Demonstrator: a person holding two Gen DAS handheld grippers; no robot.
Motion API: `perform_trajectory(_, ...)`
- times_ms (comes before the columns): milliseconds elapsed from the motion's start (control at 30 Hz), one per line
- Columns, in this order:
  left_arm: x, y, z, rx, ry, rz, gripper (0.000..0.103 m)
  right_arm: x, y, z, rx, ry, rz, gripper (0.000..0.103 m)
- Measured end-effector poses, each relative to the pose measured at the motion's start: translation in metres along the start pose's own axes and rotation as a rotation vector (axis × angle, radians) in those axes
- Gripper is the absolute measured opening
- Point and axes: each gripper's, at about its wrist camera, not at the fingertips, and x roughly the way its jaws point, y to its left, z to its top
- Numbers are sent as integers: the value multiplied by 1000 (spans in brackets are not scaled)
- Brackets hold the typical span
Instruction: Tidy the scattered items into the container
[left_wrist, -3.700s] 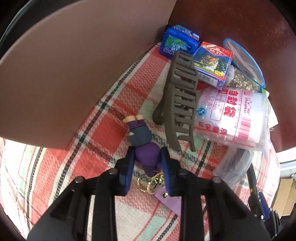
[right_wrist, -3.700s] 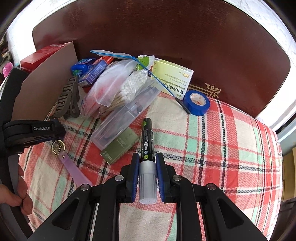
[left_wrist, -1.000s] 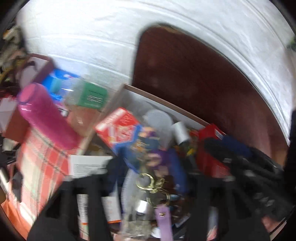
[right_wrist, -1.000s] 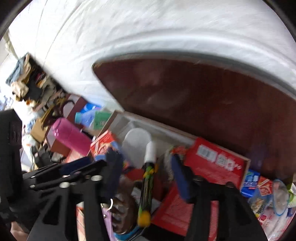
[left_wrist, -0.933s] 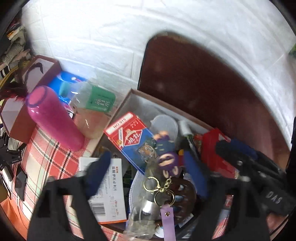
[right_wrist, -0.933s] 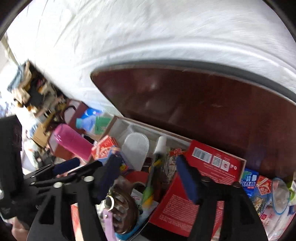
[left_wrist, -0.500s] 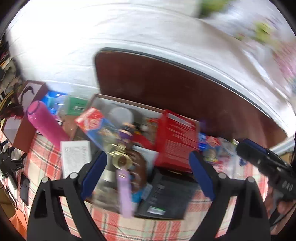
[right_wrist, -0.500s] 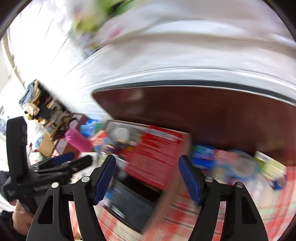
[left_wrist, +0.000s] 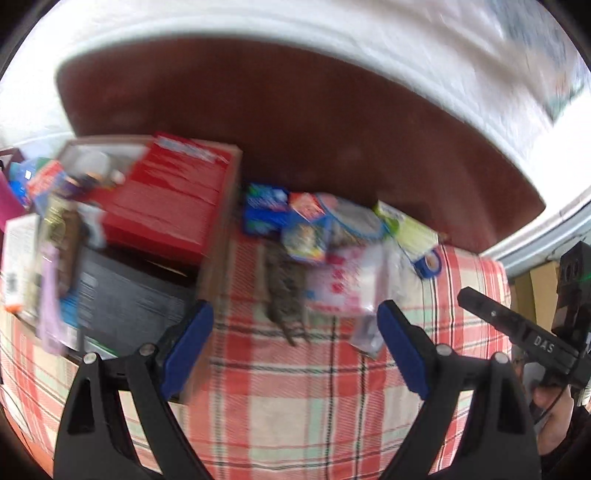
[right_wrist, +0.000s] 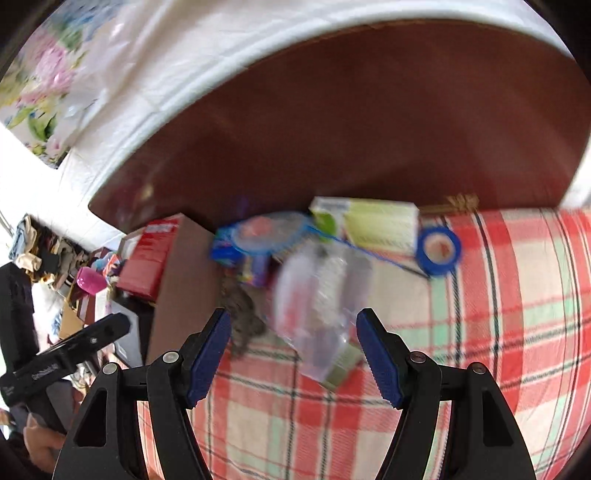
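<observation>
My left gripper (left_wrist: 295, 343) hangs open and empty over the plaid cloth, with the cardboard box (left_wrist: 218, 258) just to its left. The box holds a red carton (left_wrist: 170, 206), a black carton (left_wrist: 125, 295) and a purple key tag (left_wrist: 48, 295). Ahead lie a brown hair claw (left_wrist: 284, 295), a clear bag with red print (left_wrist: 347, 280) and a blue tape roll (left_wrist: 430, 262). My right gripper (right_wrist: 295, 347) is open and empty too, above the clear bag (right_wrist: 321, 291). The hair claw (right_wrist: 243, 321) lies to its left and the tape roll (right_wrist: 439, 251) at upper right.
A dark wooden headboard (left_wrist: 295, 129) rises behind the pile. Small blue and tiger-print boxes (left_wrist: 264, 210), a green-yellow box (right_wrist: 369, 221) and an olive flat item (right_wrist: 343, 365) lie among the loose things. A pink bottle (right_wrist: 90, 280) stands beyond the box. Plaid cloth (right_wrist: 498, 332) stretches to the right.
Both grippers opened over the box, leaving the purple figure keychain and the marker inside. They then swung right to the loose pile, and their jaws are empty.
</observation>
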Motion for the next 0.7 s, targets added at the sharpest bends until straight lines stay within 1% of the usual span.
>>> perform_trajectory(133, 34, -19, -17, -11, 26, 29, 89, 4, -35, -18, 23, 29, 27, 72)
perform_trajectory(233, 66, -25, -27, -12, 66, 62, 87, 8, -52, -31, 39, 44, 46, 72)
perform_trajectory(367, 97, -16, -30, -64, 96, 72, 82, 15, -67, -47, 58, 58, 89, 72)
perform_trajectory(500, 119, -6, -25, -99, 105, 95, 77, 26, -66, -59, 30, 79, 145, 72)
perform_trajectory(600, 133, -3, -22, -100, 110, 120, 70, 33, -66, -63, 30, 88, 165, 72)
perform_trajectory(667, 142, -2, -21, -96, 115, 141, 57, 36, -67, -63, 33, 92, 169, 72)
perform_trajectory(700, 145, -1, -21, -99, 121, 150, 53, 39, -68, -64, 36, 95, 169, 72)
